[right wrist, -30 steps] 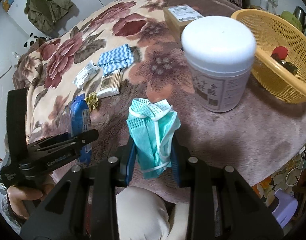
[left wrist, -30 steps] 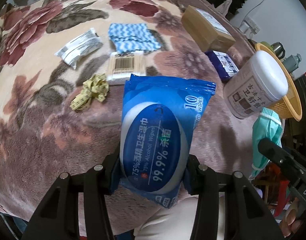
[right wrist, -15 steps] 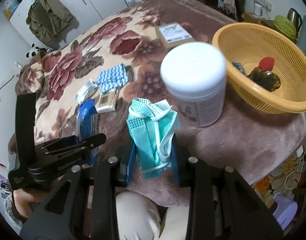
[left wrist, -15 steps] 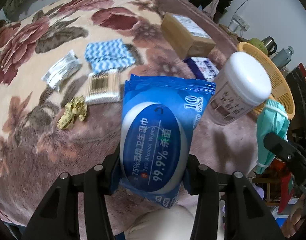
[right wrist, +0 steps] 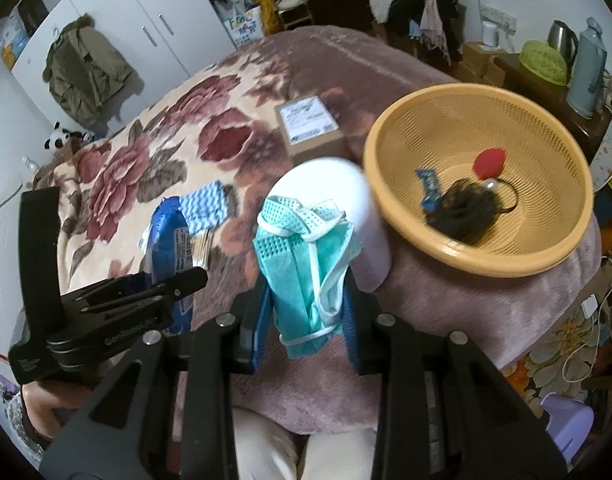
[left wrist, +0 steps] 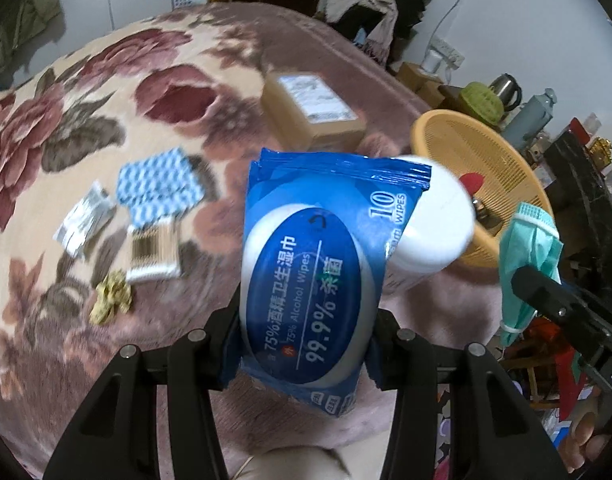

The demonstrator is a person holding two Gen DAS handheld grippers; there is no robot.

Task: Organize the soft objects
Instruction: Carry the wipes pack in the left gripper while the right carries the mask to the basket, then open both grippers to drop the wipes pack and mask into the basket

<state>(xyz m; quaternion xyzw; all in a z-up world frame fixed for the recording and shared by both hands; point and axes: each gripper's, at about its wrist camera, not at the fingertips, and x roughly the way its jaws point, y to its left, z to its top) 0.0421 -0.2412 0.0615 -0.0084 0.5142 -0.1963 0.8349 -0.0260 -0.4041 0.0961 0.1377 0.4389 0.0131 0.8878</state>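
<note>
Now my left gripper (left wrist: 306,320) clamps a glossy blue wipes pack (left wrist: 322,264), upright above the bed (left wrist: 106,100); my right gripper (right wrist: 306,320) pinches a crumpled teal face mask (right wrist: 306,264) (basket (right wrist: 486,264) nearby). A white jar (right wrist: 326,184) sits half hidden, blurred.

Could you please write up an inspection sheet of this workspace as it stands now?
Surface: floral blanket covering the bed.
Job's things: wipes pack and face mask held aloft; yellow basket holds a red-capped item and a dark bundle.
Clutter: white tub, cardboard box, chevron cloth, cotton swabs, foil sachet, tape measure.
Grippers: left gripper shut on the pack; right gripper shut on the mask.
Cables: white cable, floor at right.
Surroundings: wardrobe, hanging jacket, kettle.
</note>
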